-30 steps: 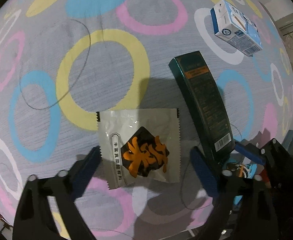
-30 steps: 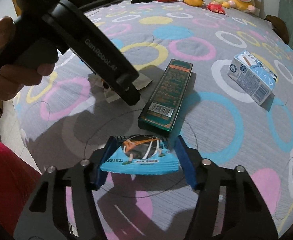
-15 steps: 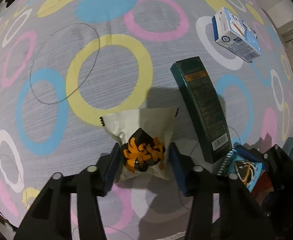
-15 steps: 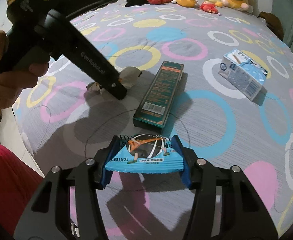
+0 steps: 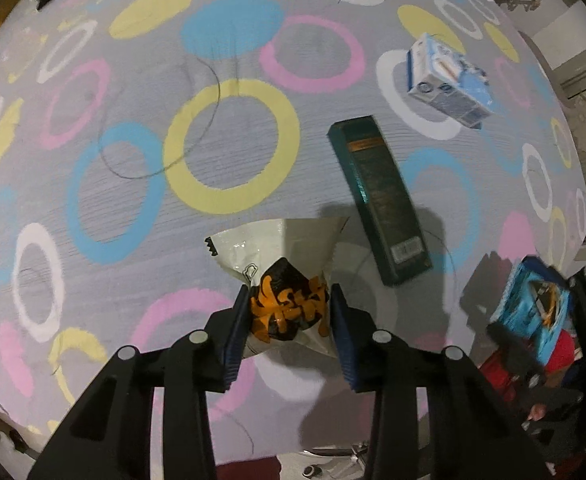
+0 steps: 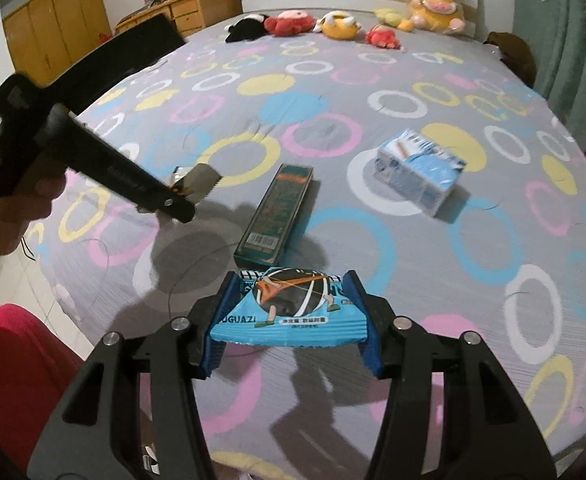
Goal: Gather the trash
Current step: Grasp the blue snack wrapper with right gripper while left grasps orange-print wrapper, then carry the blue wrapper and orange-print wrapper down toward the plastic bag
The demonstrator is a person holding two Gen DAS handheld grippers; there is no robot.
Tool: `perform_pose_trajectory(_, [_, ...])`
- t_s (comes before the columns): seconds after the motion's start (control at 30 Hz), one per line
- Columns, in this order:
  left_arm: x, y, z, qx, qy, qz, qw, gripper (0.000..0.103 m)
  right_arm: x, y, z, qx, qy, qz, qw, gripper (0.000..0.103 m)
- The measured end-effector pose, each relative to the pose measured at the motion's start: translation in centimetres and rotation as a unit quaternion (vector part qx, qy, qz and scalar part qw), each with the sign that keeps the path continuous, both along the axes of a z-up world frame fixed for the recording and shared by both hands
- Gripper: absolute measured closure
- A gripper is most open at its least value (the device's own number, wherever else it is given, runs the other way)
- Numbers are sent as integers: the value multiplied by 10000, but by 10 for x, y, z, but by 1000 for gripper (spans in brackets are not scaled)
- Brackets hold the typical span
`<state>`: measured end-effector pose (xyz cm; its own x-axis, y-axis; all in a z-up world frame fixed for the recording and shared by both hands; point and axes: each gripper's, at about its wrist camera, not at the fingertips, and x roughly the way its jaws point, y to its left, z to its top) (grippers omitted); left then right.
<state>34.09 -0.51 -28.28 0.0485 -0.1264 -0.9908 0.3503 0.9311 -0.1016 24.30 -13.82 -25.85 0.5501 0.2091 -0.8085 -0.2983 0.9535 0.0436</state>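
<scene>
Two snack wrappers pinched, both lifted off the ring-patterned grey bedspread point(image 6: 433, 264).

Crinkled silver packet with black-and-orange print point(image 5: 289, 304) clamped in left gripper point(image 5: 291, 320), fingers nearly closed; flat blue foil wrapper point(image 6: 289, 312) squeezed crosswise in right gripper point(image 6: 291, 320). Beyond, lying on the cover: long dark-green carton point(image 6: 277, 214), then blue-and-white milk box point(image 6: 419, 170).

Blue snack wrapper point(image 6: 289, 312), at the near edge of the bedspread point(image 6: 373, 240): letters "UGUAZI" legible along its lower left; the small white label beside them is unreadable. Dark green box point(image 6: 279, 214), mid-bedspread: barcode, digits illegible. Silver sachet point(image 5: 285, 276): orange characters, crumpled, unreadable.
</scene>
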Motion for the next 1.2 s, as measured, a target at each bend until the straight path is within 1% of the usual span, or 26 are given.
perform_pose_trajectory(0.1, [-15,0,21,21,-192,-69,9998,65,-7,-9,18,88,-58,-84,9999,50])
perform_pose_trajectory(0.2, [-39,-5,43,39,-400,-181,9990,65,-19,-17,35,122,-127,-165,9997,50])
perform_pose_trajectory(0.27, [-42,1,56,11,-472,-235,9986,65,-28,-22,45,127,-177,-203,9996,50])
perform_pose_trajectory(0.33, [-51,-7,63,-6,-542,-290,9981,65,-37,-26,55,134,-197,-253,9994,50])
perform_pose_trajectory(0.43, [-76,-11,77,-27,-643,-373,9972,65,-52,-31,69,135,-268,-295,9991,50])
perform_pose_trajectory(0.47, [-75,-7,76,-47,-648,-398,9971,65,-58,-33,74,107,-300,-312,9990,50])
perform_pose_trajectory(0.7, [-118,-19,85,-14,-731,-530,9959,65,-94,-37,98,104,-475,-325,9983,50])
perform_pose_trajectory(0.83, [-137,-25,86,-11,-748,-581,9955,65,-114,-36,108,62,-592,-304,9978,50])
perform_pose_trajectory(0.93, [-154,-29,87,-37,-762,-613,9952,65,-128,-34,110,24,-602,-272,9978,50])
perform_pose_trajectory(1.2, [-197,-33,86,-119,-770,-467,9959,65,-164,-29,110,-5,-554,-208,9982,50])
